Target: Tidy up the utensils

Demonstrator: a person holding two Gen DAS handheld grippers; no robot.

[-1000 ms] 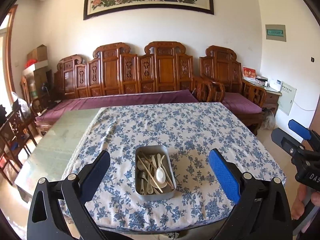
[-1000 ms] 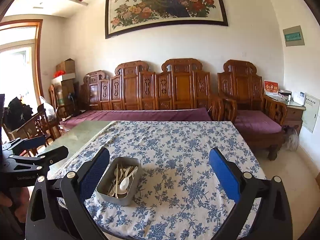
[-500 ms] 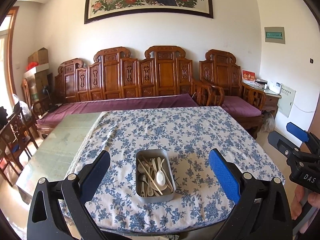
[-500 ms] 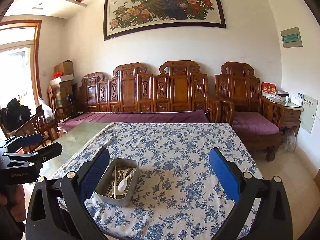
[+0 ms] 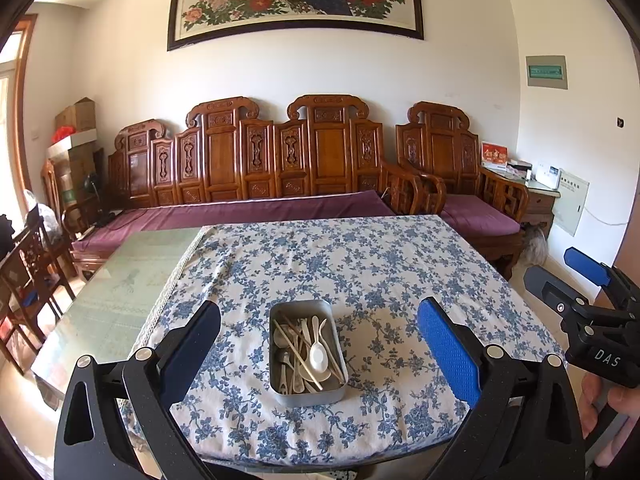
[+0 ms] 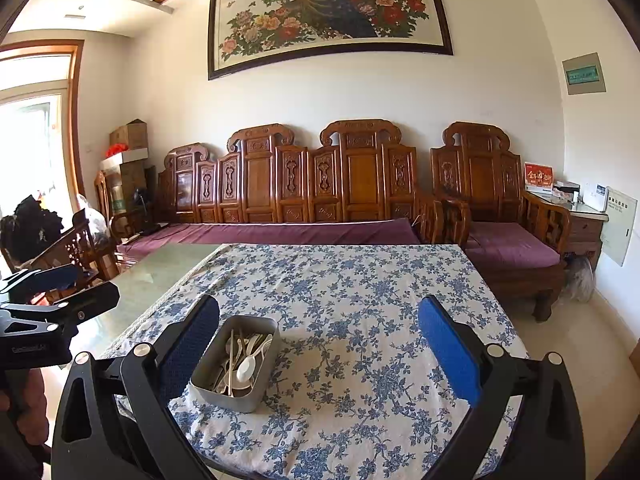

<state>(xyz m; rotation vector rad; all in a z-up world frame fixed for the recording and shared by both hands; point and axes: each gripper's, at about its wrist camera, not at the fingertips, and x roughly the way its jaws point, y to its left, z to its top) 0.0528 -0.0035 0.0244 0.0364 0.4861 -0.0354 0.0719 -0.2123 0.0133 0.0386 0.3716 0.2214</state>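
Fingers (image 5: 448, 354) spread wide, metal tin (image 5: 306, 352) heaped with spoons, chopsticks

I see a carved wooden sofa (image 6: 304, 184) under a peacock painting (image 6: 328, 12); daylight floods a window (image 6: 32, 140) at left.

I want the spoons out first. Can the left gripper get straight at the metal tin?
Probably yes: the left gripper is open and lined up on the metal tin, which has no lid, with only bare tablecloth around.
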